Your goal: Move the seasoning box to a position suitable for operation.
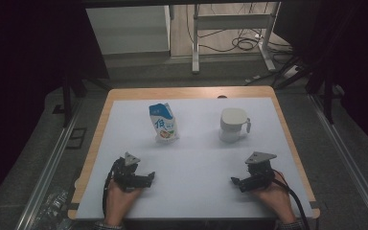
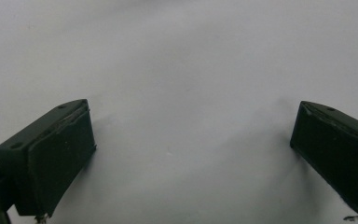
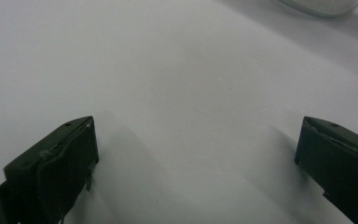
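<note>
Resting low on the white sheet [image 1: 196,158] that covers the wooden tabletop [image 1: 106,112], both grippers sit near the person's edge, well apart from each other. Left gripper [image 1: 149,178] is held in the left hand [image 1: 122,196], its jaws pointing toward the middle of the sheet; grey three-cornered plate [image 1: 131,159] on top. In the left gripper view the two black jaws stand spread wide, nothing between them, bare white surface beneath.

Right gripper [image 1: 235,182] is held in the right hand [image 1: 273,196], jaws pointing inward toward the left gripper; its own grey plate [image 1: 260,157] on top, a black cable [image 1: 297,203] trailing off toward the near edge. In the right gripper view its jaws are likewise released, wide apart, gripping nothing. A pale rounded edge shows at the top right corner of that view, too cropped to identify with certainty.

Farther back on the sheet: a blue and white pouch [image 1: 163,122] with printed characters, standing upright, left of centre. To its right, well apart, a white lidded jug [image 1: 233,124] with a handle on its right side. Neither item is touched by a gripper.

Beyond the tabletop: grey floor, metal desk legs [image 1: 195,43], loose cables [image 1: 244,43].
</note>
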Action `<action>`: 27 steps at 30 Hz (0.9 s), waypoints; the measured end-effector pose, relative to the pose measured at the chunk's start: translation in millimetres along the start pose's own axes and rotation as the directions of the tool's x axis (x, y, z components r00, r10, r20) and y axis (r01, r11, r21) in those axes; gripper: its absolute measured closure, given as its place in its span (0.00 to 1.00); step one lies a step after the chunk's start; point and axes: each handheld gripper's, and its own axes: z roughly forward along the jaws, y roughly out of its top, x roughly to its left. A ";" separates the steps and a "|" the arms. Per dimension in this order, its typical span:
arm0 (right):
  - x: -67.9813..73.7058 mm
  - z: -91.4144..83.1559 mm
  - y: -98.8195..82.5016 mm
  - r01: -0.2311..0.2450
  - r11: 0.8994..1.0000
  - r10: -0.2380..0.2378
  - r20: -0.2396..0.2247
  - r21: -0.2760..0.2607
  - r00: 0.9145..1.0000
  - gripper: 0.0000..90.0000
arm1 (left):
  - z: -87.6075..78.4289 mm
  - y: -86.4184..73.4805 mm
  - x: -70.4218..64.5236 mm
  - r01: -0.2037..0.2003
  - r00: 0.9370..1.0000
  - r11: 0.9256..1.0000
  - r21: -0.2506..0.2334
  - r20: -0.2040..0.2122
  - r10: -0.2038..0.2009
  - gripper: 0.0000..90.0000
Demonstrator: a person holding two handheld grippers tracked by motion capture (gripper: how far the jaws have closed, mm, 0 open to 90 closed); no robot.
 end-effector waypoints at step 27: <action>-7.0 -11.2 9.3 -0.076 0.994 0.077 0.006 -0.078 0.997 0.17 | -0.1 -0.1 0.1 0.000 1.000 1.000 -0.001 0.000 0.000 0.00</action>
